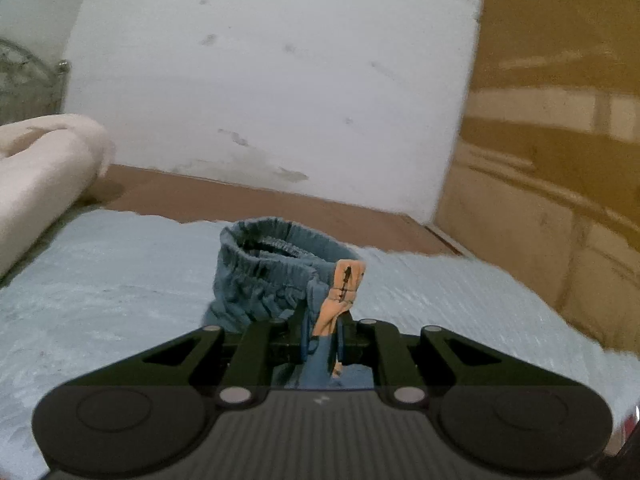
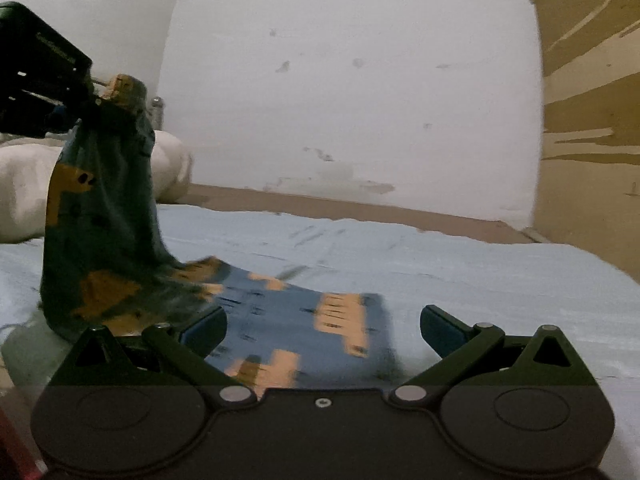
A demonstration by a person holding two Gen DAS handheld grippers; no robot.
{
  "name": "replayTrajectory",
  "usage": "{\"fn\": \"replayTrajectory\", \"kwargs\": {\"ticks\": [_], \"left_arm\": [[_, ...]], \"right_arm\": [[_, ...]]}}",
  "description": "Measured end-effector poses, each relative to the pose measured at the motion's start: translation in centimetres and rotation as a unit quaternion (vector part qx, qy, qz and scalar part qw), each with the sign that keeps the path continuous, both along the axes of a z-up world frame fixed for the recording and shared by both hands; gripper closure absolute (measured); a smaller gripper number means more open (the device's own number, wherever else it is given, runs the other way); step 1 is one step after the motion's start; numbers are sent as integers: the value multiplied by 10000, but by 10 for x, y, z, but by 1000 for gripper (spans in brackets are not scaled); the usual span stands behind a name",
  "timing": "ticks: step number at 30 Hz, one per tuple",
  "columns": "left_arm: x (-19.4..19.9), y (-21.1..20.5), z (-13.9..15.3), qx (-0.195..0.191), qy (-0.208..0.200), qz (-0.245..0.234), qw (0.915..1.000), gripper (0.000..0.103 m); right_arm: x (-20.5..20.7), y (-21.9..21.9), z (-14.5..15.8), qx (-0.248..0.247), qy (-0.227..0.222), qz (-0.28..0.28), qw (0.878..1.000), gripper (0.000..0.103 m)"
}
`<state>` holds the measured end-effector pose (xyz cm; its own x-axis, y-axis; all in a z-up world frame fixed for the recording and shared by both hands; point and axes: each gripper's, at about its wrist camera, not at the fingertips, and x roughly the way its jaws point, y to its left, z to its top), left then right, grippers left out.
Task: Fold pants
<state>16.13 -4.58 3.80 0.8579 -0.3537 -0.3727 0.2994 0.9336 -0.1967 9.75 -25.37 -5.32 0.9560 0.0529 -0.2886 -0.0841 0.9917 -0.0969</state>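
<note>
The pants [image 2: 304,332] are blue with orange patches. My left gripper [image 1: 320,336] is shut on their elastic waistband [image 1: 280,272] and holds that end up off the bed. In the right wrist view the left gripper [image 2: 44,76] is at the upper left, with the pants hanging down from it [image 2: 104,216]. The leg end lies flat on the pale blue bedsheet [image 2: 460,272]. My right gripper [image 2: 322,326] is open and empty, its jaws wide apart just above the flat leg.
A cream rolled blanket or pillow [image 1: 44,160] lies at the left of the bed. A white wall [image 1: 272,72] stands behind. A brown wooden cabinet [image 1: 560,160] stands at the right. A bare brown strip of bed base [image 1: 260,200] runs along the wall.
</note>
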Motion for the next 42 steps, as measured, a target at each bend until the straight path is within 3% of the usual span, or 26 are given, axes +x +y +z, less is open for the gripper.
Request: {"fn": "replayTrajectory", "kwargs": {"ticks": [7,14,16,17,18,20,22,24,29,32,37,42], "left_arm": [[6,-74,-27,680,286,-708,9948,90],[7,-108,-61,969,803,-1055,9864,87],[5,-107,-66,959,886,-1095,9854,82],[5,-106,-66,926,926,-1121,9850,71],[7,-105,-66,864,967,-1157,9848,51],[3,-96,-64,708,990,-1176,9856,31],[3,-91,-62,618,957,-1155,9868,28],[4,-86,-59,572,959,-1114,9875,16],[1,-61,-48,442,930,-458,9936,1],[-1,-39,-46,460,964,138,9942,1],[2,4,-54,541,1225,1015,9858,1],[6,40,-73,382,1704,1564,9721,1]], "right_arm": [[-22,-40,-4,-179,55,-459,9988,1],[-37,-66,-12,-118,143,-838,9963,1],[-39,-71,-13,-104,172,-879,9959,1],[-39,-73,-14,-103,182,-899,9957,1],[-39,-75,-14,-98,190,-921,9955,1],[-39,-77,-16,-65,223,-963,9951,1],[-38,-77,-17,-42,261,-986,9948,1],[-38,-77,-18,-14,278,-967,9949,1],[-39,-73,-14,140,301,-864,9957,1],[-36,-71,-8,384,321,-660,9966,1],[-16,-65,6,1178,463,-53,9919,1],[20,-53,10,1741,1005,482,9784,1]]}}
